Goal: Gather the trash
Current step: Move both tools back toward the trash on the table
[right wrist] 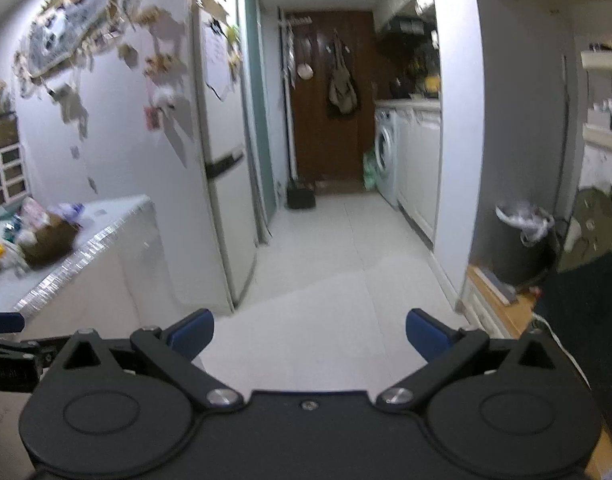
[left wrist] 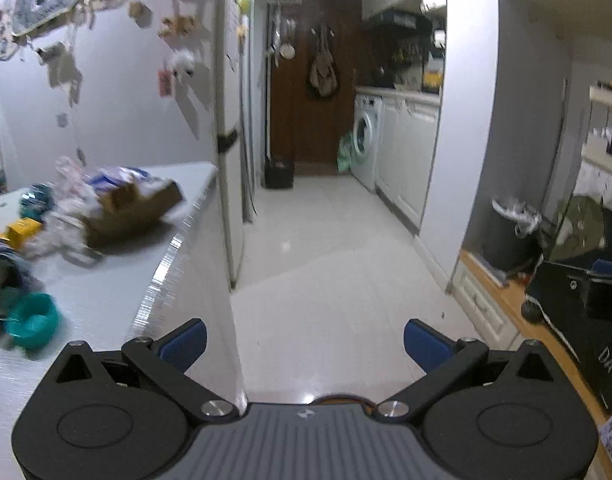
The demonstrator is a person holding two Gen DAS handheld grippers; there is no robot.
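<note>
A blurred heap of trash lies on the white counter at the left: a torn brown cardboard box, crumpled white wrappers, a yellow pack and a teal bowl. The same heap with the box shows far left in the right wrist view. A dark bin lined with a white bag stands by the wall at the right, and the bin appears there too. My left gripper is open and empty beside the counter's corner. My right gripper is open and empty over the floor.
A tall white fridge covered in magnets stands behind the counter. A tiled corridor runs to a brown door, with a washing machine and white cabinets on its right. A black bag sits at the right edge.
</note>
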